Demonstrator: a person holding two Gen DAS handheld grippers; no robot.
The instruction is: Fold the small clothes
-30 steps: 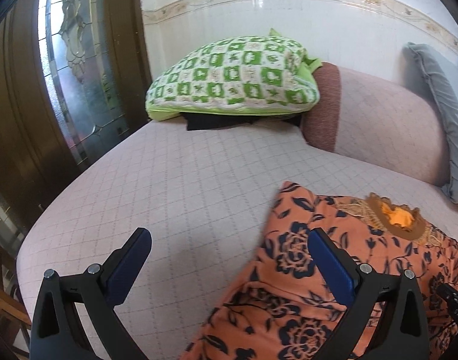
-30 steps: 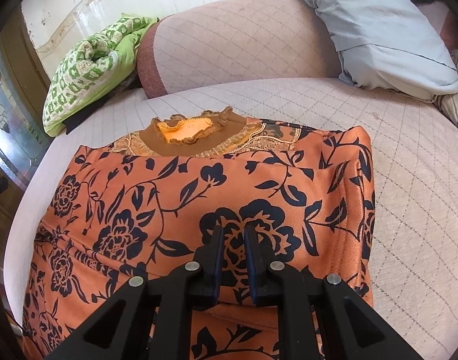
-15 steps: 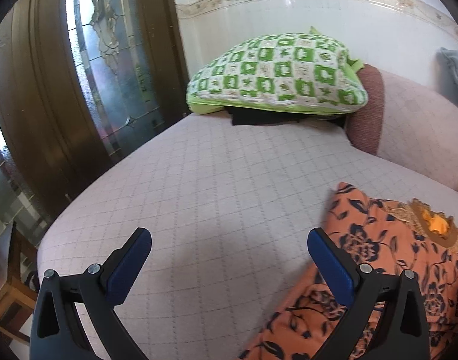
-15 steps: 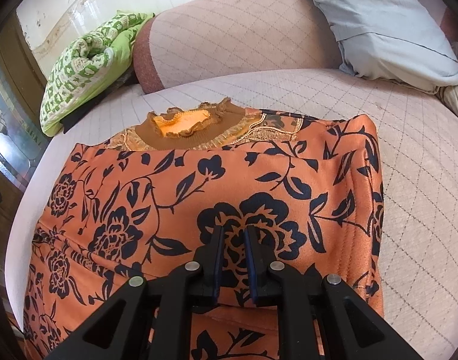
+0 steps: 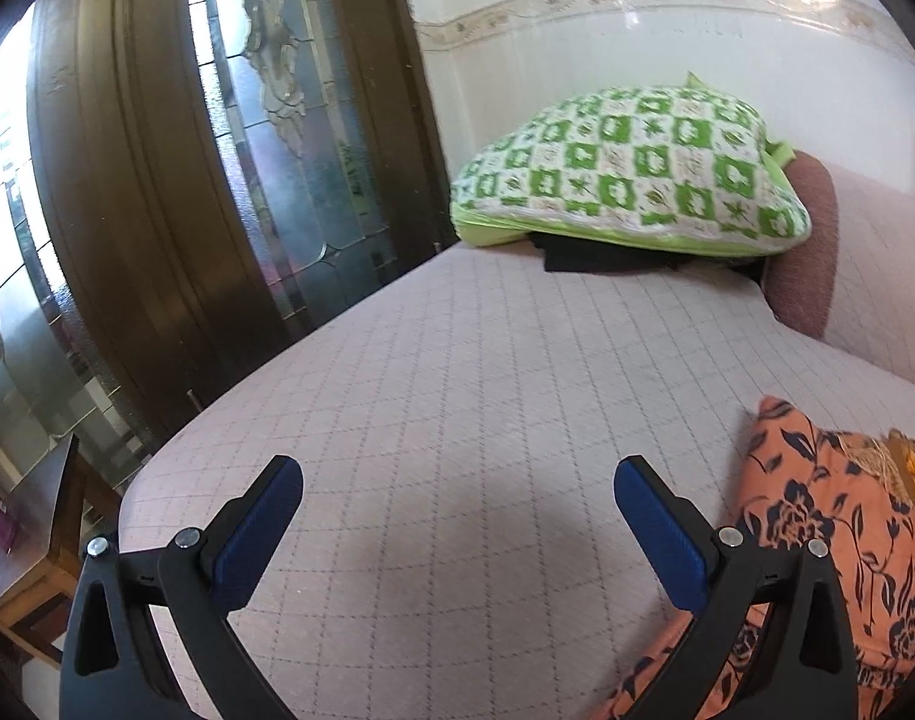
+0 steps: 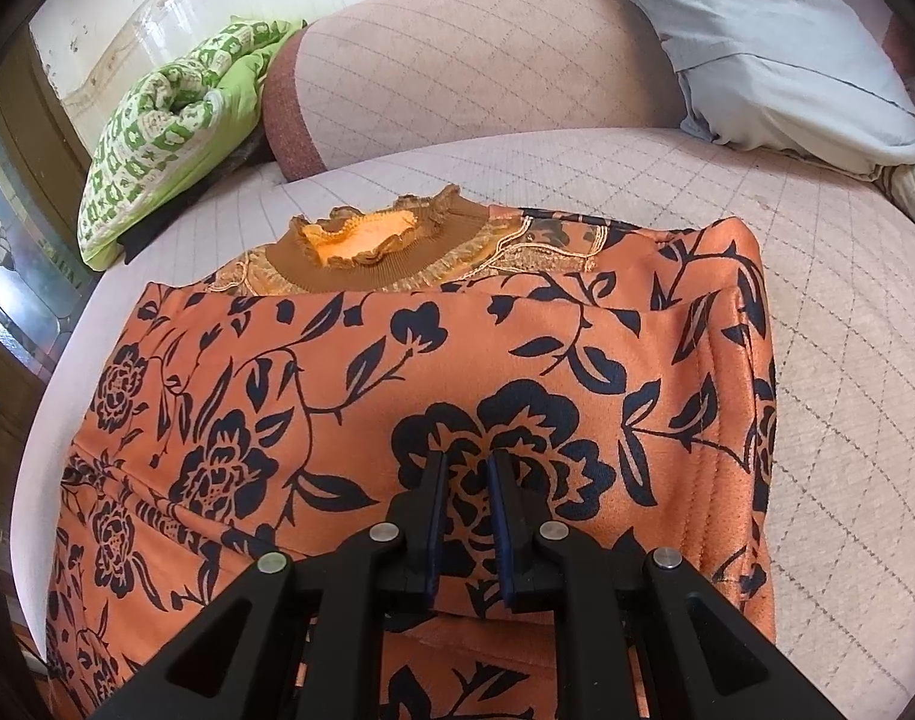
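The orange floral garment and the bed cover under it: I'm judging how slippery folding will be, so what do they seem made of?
Orange floral garment: probably a smooth knit or synthetic, with slight sheen, stitched hems and a ribbed collar. Bed cover: matte quilted fabric, with stitched diamond lines.

Green checked cushion (image 5: 631,168) and grey pillow (image 6: 775,42) lie on quilted bed (image 5: 457,396).

My left wrist camera looked low across the bed (image 5: 457,396); my right looked steeply down, close. The 2 views shared the orange garment (image 6: 397,360).
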